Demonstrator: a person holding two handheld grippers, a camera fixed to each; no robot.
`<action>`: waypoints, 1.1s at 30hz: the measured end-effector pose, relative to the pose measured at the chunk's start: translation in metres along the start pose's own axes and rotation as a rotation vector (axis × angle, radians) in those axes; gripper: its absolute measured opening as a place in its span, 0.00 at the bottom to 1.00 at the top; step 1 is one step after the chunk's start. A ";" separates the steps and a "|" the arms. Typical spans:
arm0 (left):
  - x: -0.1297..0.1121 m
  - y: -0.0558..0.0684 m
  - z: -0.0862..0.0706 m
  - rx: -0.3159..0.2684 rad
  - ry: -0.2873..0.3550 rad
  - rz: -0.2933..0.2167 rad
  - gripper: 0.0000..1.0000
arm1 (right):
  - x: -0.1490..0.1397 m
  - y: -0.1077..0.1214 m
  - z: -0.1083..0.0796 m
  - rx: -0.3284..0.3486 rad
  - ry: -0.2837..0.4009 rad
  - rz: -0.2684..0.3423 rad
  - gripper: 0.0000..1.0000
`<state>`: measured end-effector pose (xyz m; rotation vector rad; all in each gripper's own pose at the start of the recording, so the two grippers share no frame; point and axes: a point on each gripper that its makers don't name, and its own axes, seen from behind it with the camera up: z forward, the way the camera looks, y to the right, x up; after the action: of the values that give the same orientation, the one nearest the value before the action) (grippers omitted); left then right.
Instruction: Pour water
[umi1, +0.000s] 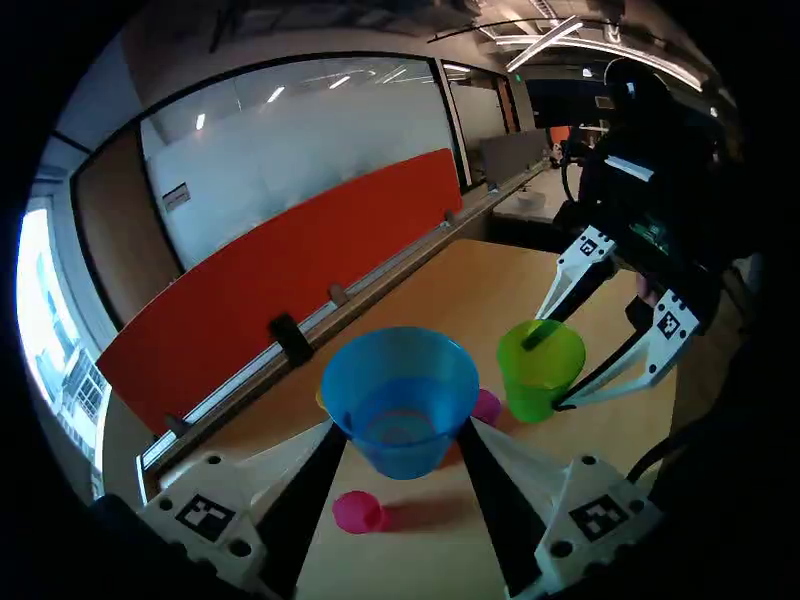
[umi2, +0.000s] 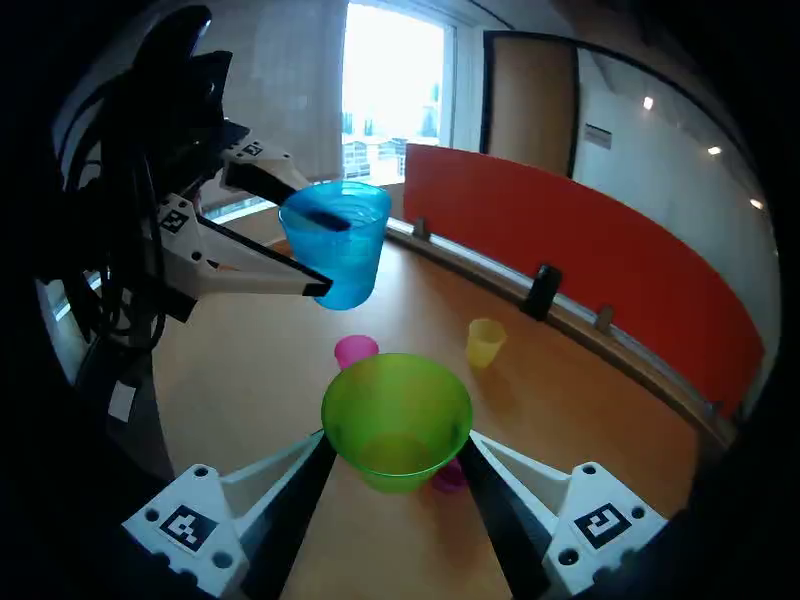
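Left gripper (umi1: 400, 428) pinches the blue cup (umi1: 400, 395) upright at centre frame, and the right gripper (umi2: 397, 440) pinches the green cup (umi2: 397, 415) likewise, seemingly poised to pour between them.

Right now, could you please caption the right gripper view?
Right gripper holds a green cup; left gripper holds a blue cup.

Left gripper (umi1: 400, 430): both fingers clamped on blue cup (umi1: 400, 395), held upright. Right gripper (umi2: 397, 445): both fingers clamped on green cup (umi2: 397, 415), at left's 2 o'clock.
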<state>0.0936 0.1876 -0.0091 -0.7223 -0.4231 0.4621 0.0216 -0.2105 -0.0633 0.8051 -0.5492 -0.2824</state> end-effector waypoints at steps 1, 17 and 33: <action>0.001 0.000 0.000 0.001 0.000 0.007 0.78 | 0.001 -0.001 0.000 0.002 0.002 -0.001 0.88; 0.024 0.001 -0.001 0.001 0.014 0.117 0.78 | 0.023 -0.016 -0.004 0.034 0.036 -0.024 0.87; 0.038 0.010 -0.003 -0.012 0.028 0.204 0.78 | 0.031 -0.025 -0.009 0.052 0.057 -0.024 0.88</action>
<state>0.1234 0.2130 -0.0104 -0.7866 -0.3275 0.6412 0.0514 -0.2358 -0.0758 0.8676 -0.4951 -0.2668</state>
